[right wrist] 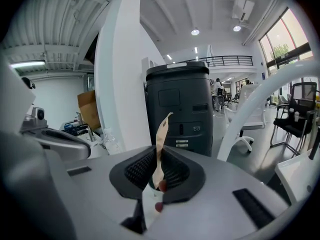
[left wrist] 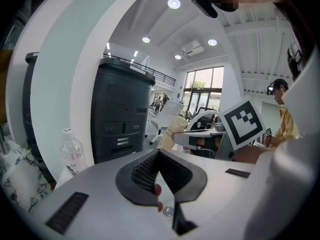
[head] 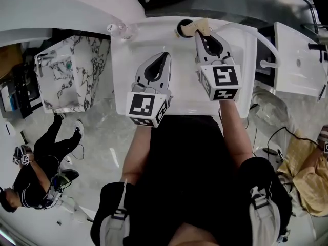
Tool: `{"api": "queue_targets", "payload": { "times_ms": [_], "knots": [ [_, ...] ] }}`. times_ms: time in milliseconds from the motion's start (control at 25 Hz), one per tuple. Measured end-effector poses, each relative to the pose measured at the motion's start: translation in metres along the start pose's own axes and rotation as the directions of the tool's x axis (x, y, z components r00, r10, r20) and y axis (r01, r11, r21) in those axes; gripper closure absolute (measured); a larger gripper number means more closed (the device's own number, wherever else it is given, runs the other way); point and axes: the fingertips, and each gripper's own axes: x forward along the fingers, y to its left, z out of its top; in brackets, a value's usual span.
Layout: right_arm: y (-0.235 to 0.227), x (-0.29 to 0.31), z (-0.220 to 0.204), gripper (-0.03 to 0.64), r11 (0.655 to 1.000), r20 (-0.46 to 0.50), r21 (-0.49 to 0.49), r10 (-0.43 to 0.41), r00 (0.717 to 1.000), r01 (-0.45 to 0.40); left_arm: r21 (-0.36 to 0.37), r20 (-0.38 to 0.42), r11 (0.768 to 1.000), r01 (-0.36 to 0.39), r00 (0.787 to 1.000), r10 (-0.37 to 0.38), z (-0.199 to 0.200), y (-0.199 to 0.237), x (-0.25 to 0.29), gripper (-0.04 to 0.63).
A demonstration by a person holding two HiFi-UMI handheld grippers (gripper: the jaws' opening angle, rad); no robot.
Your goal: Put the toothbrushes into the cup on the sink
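A beige paper cup [head: 198,26] lies on its side at the far edge of the white sink top [head: 179,94], its dark mouth facing left. My right gripper [head: 196,33] is shut on the cup's wall, which in the right gripper view shows as a thin beige strip [right wrist: 161,134] standing up between the pads. From the left gripper view the same cup [left wrist: 172,129] hangs at the right gripper's tip. My left gripper [head: 166,56] hovers over the middle of the sink top, shut with nothing in it [left wrist: 159,156]. No toothbrush shows in any view.
A clear plastic bottle [head: 121,29] stands at the sink top's far left corner. A marble-patterned cabinet [head: 72,70] is to the left and a white unit [head: 300,60] to the right. A dark grey machine [right wrist: 182,109] stands beyond. People are at lower left [head: 36,183] and right [head: 307,173].
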Motion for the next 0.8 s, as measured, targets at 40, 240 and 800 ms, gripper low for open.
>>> {"api": "queue_targets", "payload": {
  "times_ms": [40, 240, 800],
  "knots": [
    [0.001, 0.002, -0.002, 0.568, 1.0, -0.004, 0.001, 0.002, 1.0, -0.002, -0.002, -0.002, 1.0, 0.001, 1.0, -0.001, -0.001, 0.0, 0.001, 0.581],
    [0.002, 0.011, -0.009, 0.568, 1.0, -0.023, -0.001, 0.006, 1.0, -0.006, -0.006, -0.01, 1.0, 0.009, 1.0, -0.009, -0.002, 0.002, 0.006, 0.581],
    [-0.003, 0.034, -0.03, 0.568, 1.0, -0.082, 0.01, -0.011, 0.997, 0.011, -0.02, -0.031, 1.0, 0.022, 0.999, -0.023, -0.007, 0.005, 0.015, 0.581]
  ]
}}
